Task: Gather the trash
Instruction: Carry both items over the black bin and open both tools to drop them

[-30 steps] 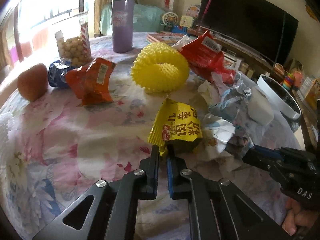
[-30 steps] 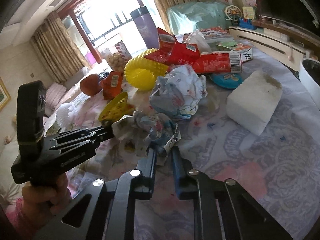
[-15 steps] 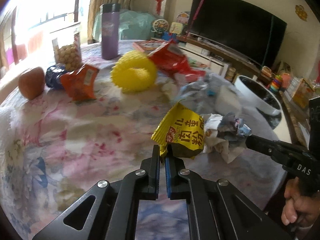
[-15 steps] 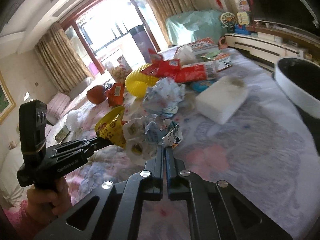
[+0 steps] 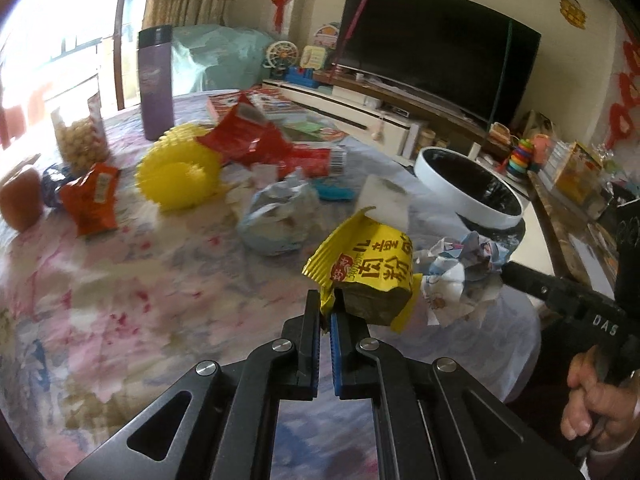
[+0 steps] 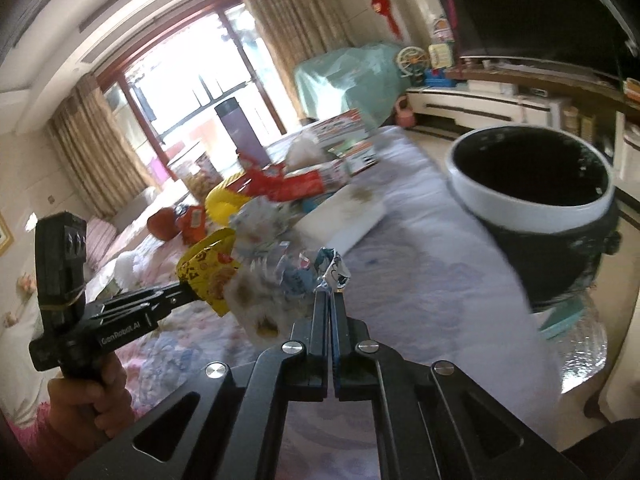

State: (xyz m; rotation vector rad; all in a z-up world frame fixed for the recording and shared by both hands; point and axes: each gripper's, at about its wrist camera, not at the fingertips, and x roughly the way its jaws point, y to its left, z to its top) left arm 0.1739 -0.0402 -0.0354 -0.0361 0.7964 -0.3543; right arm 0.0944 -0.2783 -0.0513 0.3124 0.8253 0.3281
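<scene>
Nearest the left wrist camera, the left gripper point(image 5: 326, 312) has its black fingers pinched tight on a lower corner of the yellow crinkled snack wrapper with dark printed characters point(image 5: 368, 276), which hangs clear of the flowered tablecloth point(image 5: 120, 300). Just beside it, the right gripper point(image 6: 329, 298) is clamped on the edge of a crumpled white paper wad with blue cartoon print point(image 6: 292, 276); the wad bulges to the left of the fingertips and almost touches the yellow wrapper. A person's hand point(image 6: 90, 400) grips the left tool's handle.

The step in hand looks like carrying both pieces to the round black bin with a white rim point(image 6: 532, 184), which stands past the table edge on the right. To do it well, each grip should stay firm until its piece is fully over the opening, since both are held only by a thin edge and could slip. The right gripper is closer to the bin, so it makes sense to let it drop first and clear out, leaving room for the left. Releasing low over the rim would stop the light wrapper drifting.

Farther across the table more trash waits: a white foam block point(image 5: 386, 204), a larger crumpled pale paper ball point(image 5: 280, 216), a yellow spiky foam fruit net point(image 5: 180, 172), red foil packets point(image 5: 248, 140) and an orange snack pouch point(image 5: 90, 204). Beyond them stands a tall purple tumbler point(image 5: 155, 84), probably not trash.
</scene>
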